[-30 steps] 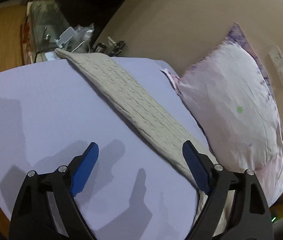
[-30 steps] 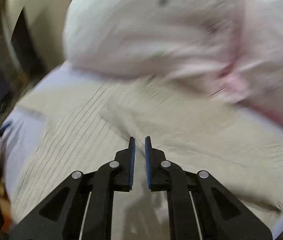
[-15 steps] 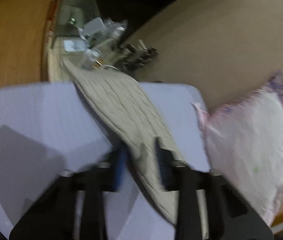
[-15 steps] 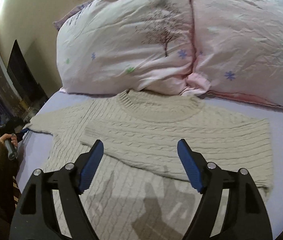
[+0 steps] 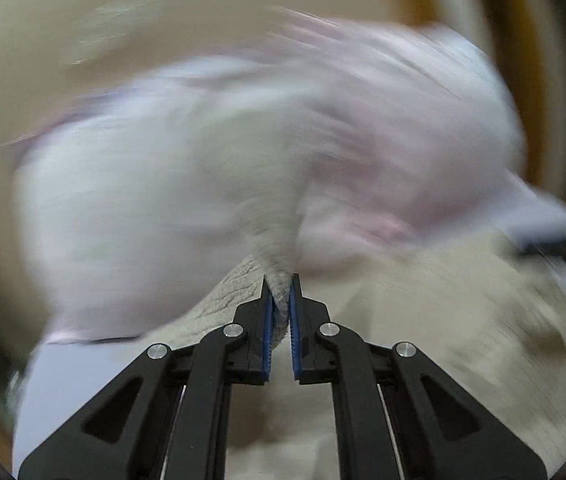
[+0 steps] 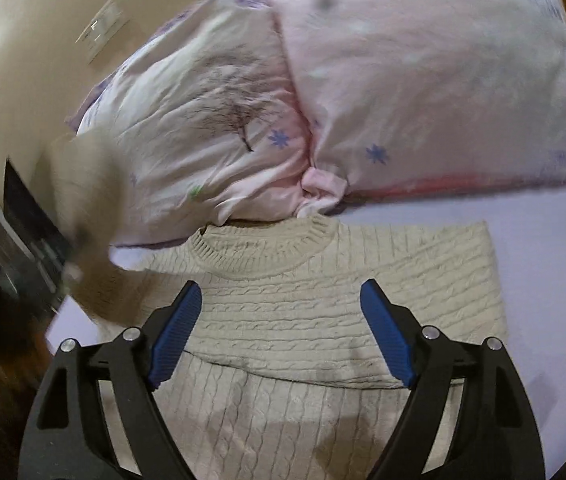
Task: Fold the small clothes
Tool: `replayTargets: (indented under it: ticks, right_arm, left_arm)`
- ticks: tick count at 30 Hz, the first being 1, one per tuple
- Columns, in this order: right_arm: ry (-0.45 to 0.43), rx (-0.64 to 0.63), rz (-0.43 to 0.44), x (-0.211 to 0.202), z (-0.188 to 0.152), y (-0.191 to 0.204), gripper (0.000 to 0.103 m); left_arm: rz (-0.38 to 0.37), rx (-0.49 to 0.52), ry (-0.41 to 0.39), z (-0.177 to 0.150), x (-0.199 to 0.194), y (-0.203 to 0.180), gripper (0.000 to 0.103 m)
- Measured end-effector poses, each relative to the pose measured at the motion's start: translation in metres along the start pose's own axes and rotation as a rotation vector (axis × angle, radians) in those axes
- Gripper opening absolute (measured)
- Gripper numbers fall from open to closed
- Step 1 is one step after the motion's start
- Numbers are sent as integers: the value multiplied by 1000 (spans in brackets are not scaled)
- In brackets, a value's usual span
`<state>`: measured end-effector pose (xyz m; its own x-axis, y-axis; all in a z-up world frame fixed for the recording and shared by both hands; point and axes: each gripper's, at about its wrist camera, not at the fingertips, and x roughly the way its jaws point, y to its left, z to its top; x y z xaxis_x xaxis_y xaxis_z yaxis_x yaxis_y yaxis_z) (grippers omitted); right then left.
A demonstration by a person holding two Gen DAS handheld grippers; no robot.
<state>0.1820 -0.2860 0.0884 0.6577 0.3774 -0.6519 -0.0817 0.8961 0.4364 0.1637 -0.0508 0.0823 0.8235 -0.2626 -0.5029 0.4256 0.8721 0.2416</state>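
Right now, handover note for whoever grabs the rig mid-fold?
Left gripper: shut on the cream cable-knit sweater's sleeve, lifted; that view is blurred by motion.
Right gripper: open, empty, hovering over the sweater.
Sweater lies flat on the lavender bedsheet, collar toward the pink pillows.
Done: one sleeve lies folded across the chest.
Left: lay the held sleeve across the body, then probably fold the hem up.
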Motion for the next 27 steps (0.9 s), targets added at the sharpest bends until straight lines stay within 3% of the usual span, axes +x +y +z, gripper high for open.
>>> replayTargets:
  ticks: [1,4,7,8,11,13,16,19,22,25,27]
  right_arm:
    - [13,28,8,3,1,-7,81]
    - [60,114,29,5,1,-30,78]
    - [89,182,35,3,1,-53,69]
    - [100,199,27,4,-1,-58,61]
    - [216,263,63,17,-11,-69,44]
    - [275,265,100,22,-23,-66,43]
    - [343,265,203,28,-42,-48,43]
    - [398,216,245,37,-53,-19,53]
    - [441,134,248,45,-64,13,54]
    - [449,56,261,41,-74,43,54]
    - [431,3,267,34,-78,63,63]
  left_arm:
    - [-84,80,75,-9,19,-41,7]
    - [-193,117,183,-29,33,-76,7]
    - [-300,-69,166,-38,7,-28,7]
    - [-305,-127,159,-41,-1,-12,13]
    - [-230,-263,139,-56,-33,46,17]
    - [-178,-309,132,-69,-52,71,19]
    - [-129,-382,131,-94,-78,106,39]
    - [-60,-406,128,-109,-96,122,44]
    - [-66,-438,128,-115,-96,128,53]
    - [-77,-442,137,-121,-99,126,53]
    - [-93,-432,146,-123,-99,121,55]
